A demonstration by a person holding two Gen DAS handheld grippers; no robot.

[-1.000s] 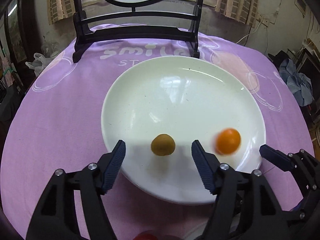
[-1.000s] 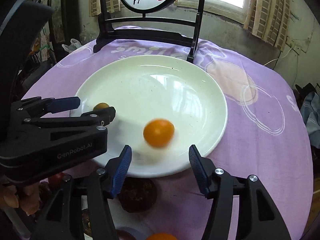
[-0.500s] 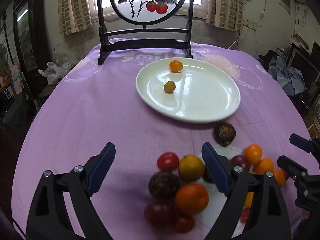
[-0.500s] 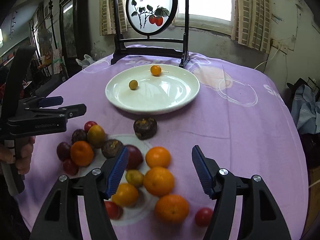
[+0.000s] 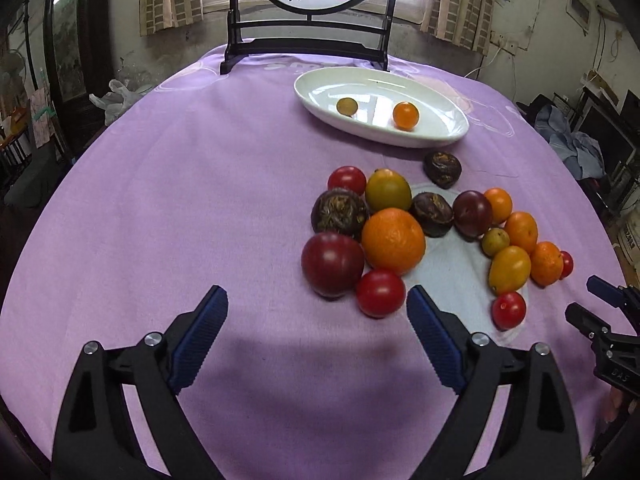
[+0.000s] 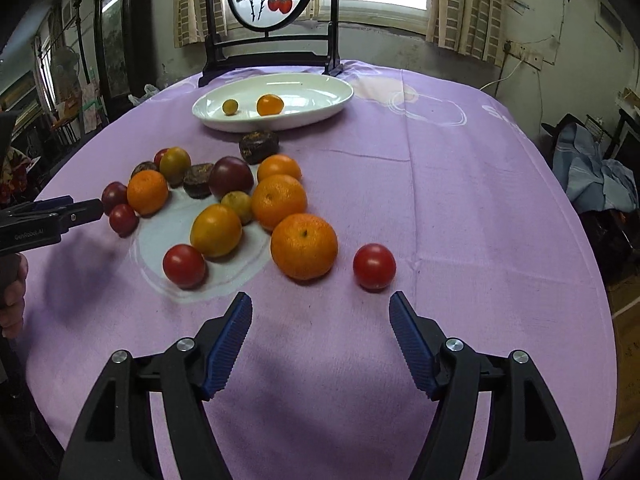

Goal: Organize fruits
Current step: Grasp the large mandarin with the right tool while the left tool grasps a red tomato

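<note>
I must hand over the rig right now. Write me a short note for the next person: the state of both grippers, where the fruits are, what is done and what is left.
Left gripper: jaws opening, nothing between them, over bare cloth near the fruit pile.
Right gripper: jaws opening, empty; a lone red tomato lies just ahead of it.
White plate at the far side of the table: holds a small yellow-green fruit and a small orange fruit.
Done: those two fruits are on the plate.
Left: the pile of oranges, tomatoes and dark fruits on the purple cloth, plus one dark fruit lying just before the plate.
</note>
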